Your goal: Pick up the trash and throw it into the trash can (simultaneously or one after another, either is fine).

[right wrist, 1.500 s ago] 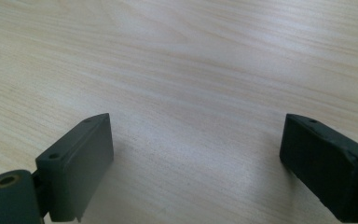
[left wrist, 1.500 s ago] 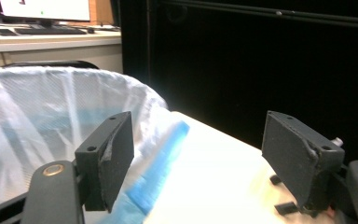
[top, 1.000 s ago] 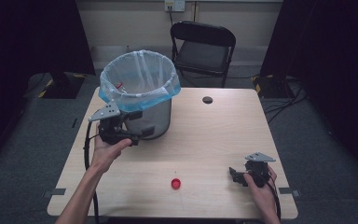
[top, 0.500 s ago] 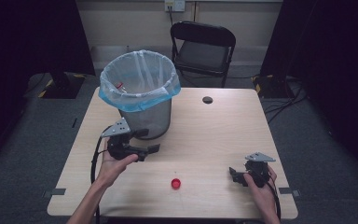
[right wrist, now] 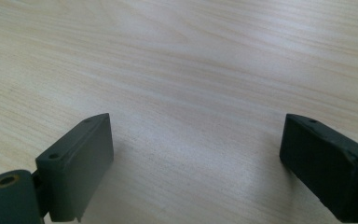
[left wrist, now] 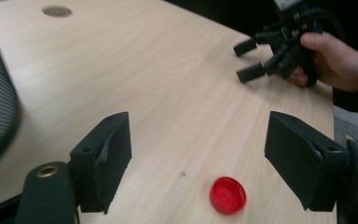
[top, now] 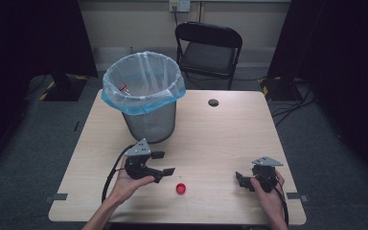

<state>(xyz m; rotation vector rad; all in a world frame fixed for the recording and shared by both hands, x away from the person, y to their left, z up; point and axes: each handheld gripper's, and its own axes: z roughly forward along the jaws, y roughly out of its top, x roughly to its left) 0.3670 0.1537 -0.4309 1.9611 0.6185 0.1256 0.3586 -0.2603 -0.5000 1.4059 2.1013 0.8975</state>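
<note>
Cap (left wrist: 228, 194) lies between open, closing left tongs (left wrist: 198, 163) (seemingly untouched).

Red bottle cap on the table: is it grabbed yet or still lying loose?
Lying loose. The red bottle cap sits flat on the table, between the left hand-held gripper jaws, which stand wide and do not touch it.

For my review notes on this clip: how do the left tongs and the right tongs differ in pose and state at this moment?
The left tongs sit beside the grey mesh bin, aimed at the small red plastic bottle cap, which lies between their jaws untouched; the right tongs rest near the right edge of the light wooden table with bare wood between theirs. The left jaws have just been closing; the right stand wide. Both are open, black and hand-held.
</note>
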